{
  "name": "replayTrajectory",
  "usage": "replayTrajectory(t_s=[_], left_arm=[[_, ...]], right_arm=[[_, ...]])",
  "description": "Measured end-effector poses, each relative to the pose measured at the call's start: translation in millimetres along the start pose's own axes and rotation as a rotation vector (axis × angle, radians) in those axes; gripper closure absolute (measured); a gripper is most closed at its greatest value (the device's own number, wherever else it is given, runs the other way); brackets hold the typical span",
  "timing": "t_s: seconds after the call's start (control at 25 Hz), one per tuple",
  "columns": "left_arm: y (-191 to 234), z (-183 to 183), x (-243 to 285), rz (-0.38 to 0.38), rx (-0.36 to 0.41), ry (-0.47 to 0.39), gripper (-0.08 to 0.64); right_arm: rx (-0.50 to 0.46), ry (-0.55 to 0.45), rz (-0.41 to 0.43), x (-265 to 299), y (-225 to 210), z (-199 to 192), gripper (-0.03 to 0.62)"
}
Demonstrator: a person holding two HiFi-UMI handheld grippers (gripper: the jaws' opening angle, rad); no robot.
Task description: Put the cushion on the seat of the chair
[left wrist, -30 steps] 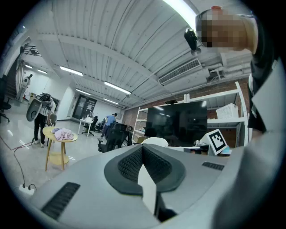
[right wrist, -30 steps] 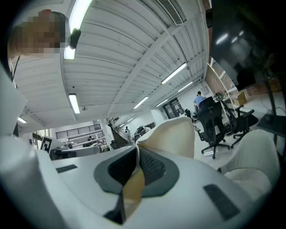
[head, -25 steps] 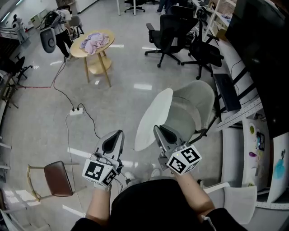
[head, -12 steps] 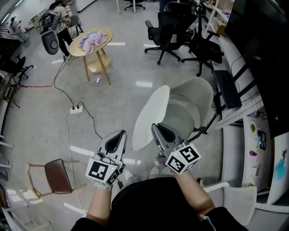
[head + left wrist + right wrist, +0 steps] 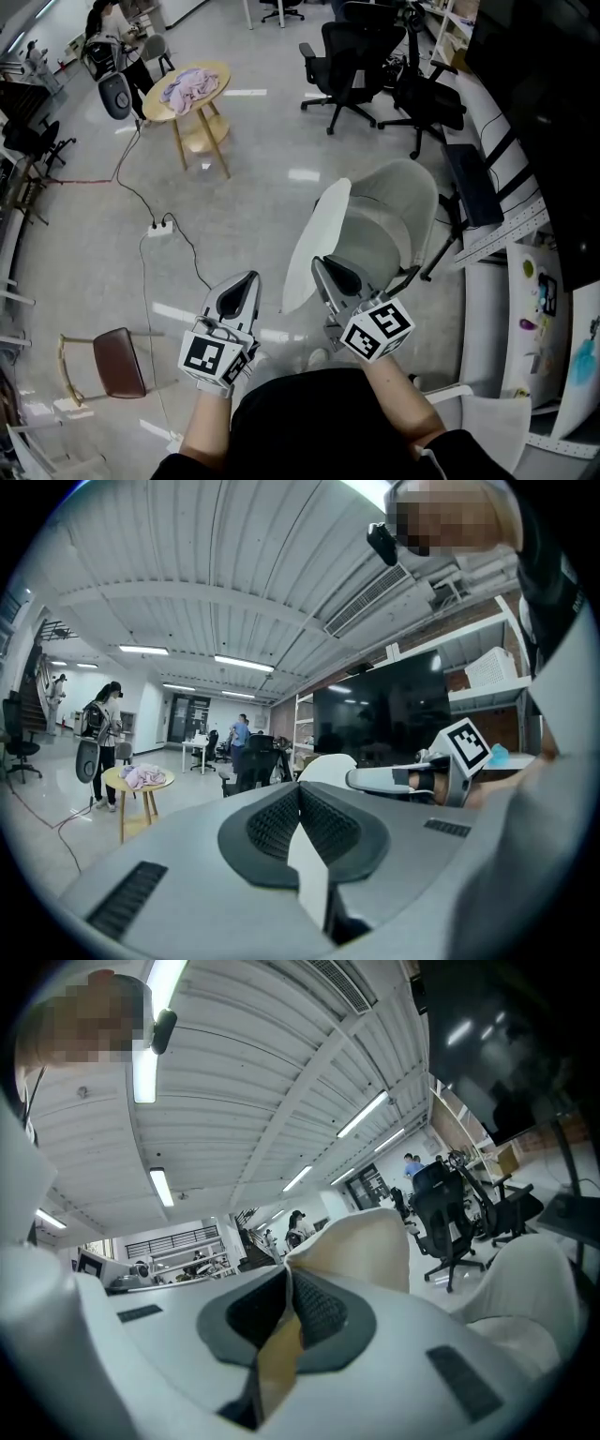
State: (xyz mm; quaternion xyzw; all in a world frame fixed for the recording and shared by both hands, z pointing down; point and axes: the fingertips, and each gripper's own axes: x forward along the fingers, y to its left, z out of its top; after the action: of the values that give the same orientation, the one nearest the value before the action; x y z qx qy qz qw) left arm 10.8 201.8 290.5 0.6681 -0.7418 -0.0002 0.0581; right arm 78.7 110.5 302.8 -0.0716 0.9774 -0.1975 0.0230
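A thin round white cushion (image 5: 314, 246) stands on edge in front of me, with my right gripper (image 5: 321, 267) shut on its lower rim. In the right gripper view the cream cushion (image 5: 361, 1246) rises straight out of the closed jaws. The pale shell chair (image 5: 398, 220) stands just right of and behind the cushion, its seat bare; it also shows low at the right as the chair (image 5: 530, 1283). My left gripper (image 5: 247, 279) hangs left of the cushion, apart from it, jaws shut on nothing. From the left gripper view the cushion (image 5: 323, 764) and right gripper (image 5: 398, 780) appear ahead.
A round wooden table (image 5: 192, 94) with a pink cloth stands far left. Black office chairs (image 5: 356, 52) crowd the back. A cable and power strip (image 5: 159, 228) lie on the floor, a brown-seated chair (image 5: 117, 361) sits near left, and a long desk (image 5: 525, 272) runs along the right.
Both grippers and the cushion have drifted forward a little, so the cushion stands closer against the chair's left side. Neither grip has altered.
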Motion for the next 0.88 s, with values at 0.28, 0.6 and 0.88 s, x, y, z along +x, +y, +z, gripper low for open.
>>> replayTrajectory(t_s=[0.28,0.6,0.88], left_arm=[[-9.3,-4.1,13.2,-0.008,0.019,0.022,0.549],[5.0,-11.3,38.0,-0.047,0.006,0.028,0.549],[53.0,-15.2,66.3,-0.072,-0.02,0.036,0.549]], right_arm=[[0.008,-0.01,-0.016,-9.1,-16.5,2.9,0.563],[0.007,-0.007,-0.063,5.7,-38.1,1.2,0.563],[0.018,0.01,-0.113,51.9,-60.3,-3.3,0.563]])
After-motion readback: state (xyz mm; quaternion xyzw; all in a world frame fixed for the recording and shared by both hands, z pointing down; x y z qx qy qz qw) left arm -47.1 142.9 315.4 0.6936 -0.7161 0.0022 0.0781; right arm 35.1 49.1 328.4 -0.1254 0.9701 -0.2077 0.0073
